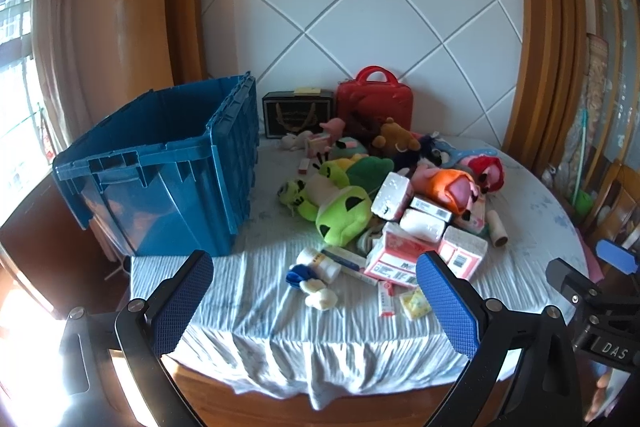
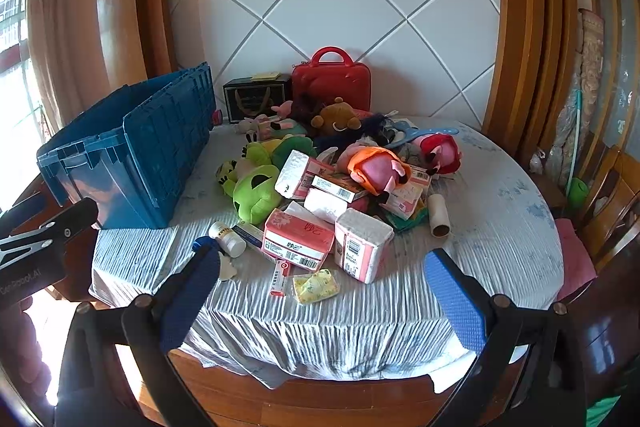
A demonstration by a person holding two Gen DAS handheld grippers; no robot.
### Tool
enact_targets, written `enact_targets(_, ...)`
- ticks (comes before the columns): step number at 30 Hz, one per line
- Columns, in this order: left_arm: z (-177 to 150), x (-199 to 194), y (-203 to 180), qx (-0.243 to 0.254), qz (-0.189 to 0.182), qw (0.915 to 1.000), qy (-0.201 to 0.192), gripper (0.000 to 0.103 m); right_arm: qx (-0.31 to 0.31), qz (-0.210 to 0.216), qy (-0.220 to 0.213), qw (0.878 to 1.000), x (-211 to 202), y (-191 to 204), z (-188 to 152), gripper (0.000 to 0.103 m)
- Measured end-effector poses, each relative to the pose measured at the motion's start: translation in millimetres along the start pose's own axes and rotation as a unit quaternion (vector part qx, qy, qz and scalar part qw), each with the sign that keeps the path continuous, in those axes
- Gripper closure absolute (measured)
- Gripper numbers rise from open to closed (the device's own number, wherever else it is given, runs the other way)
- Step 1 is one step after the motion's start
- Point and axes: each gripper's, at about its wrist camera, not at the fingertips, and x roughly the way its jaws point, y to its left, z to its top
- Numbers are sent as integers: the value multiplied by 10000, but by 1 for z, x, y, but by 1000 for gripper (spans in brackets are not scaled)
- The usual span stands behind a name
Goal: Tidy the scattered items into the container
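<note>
A blue plastic crate [image 1: 168,171] stands open at the table's left; it also shows in the right wrist view [image 2: 132,155]. A heap of scattered items lies to its right: a green plush [image 1: 342,215], an orange plush [image 1: 452,187], pink tissue packs [image 2: 298,237], a white pill bottle [image 2: 228,233], a cardboard tube [image 2: 440,215] and a yellow sachet [image 2: 316,287]. My left gripper [image 1: 316,303] is open and empty, at the table's front edge. My right gripper [image 2: 324,299] is open and empty, also at the front edge.
A red case [image 1: 374,103] and a black box [image 1: 298,113] stand against the tiled back wall. The round table [image 2: 360,399] has a striped cloth hanging over its front. Wooden chairs [image 2: 612,203] stand at the right. A curtain hangs behind the crate.
</note>
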Motion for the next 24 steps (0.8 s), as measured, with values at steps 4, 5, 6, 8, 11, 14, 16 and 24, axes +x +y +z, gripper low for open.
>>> enact_targets(4, -2, 2, 0, -8, 26, 10000, 53, 0, -2, 21, 4, 10000, 0, -1, -2, 0)
enact_targets(5, -2, 2, 0, -14, 35, 10000, 64, 0, -1, 19, 9, 10000, 0, -1, -2, 0)
enact_targets(6, -3, 3, 0, -22, 37, 10000, 78, 0, 0, 17, 16, 10000, 1, -2, -2, 0)
enact_targets(8, -4, 3, -1, -34, 37, 9999, 99, 0, 8, 19, 28, 10000, 2, -3, -2, 0)
enact_targets(11, -4, 4, -1, -39, 52, 9999, 109, 0, -7, 29, 48, 10000, 3, -4, -2, 0)
enact_targets(14, -5, 4, -1, -52, 64, 9999, 130, 0, -32, 45, 61, 10000, 4, -5, -2, 0)
enact_targets(16, -6, 4, -2, -53, 80, 9998, 147, 0, -31, 66, 68, 10000, 5, -6, -2, 0)
enact_targets(24, -10, 11, -6, -122, 98, 9994, 299, 0, -43, 131, 96, 9999, 9, -12, -4, 0)
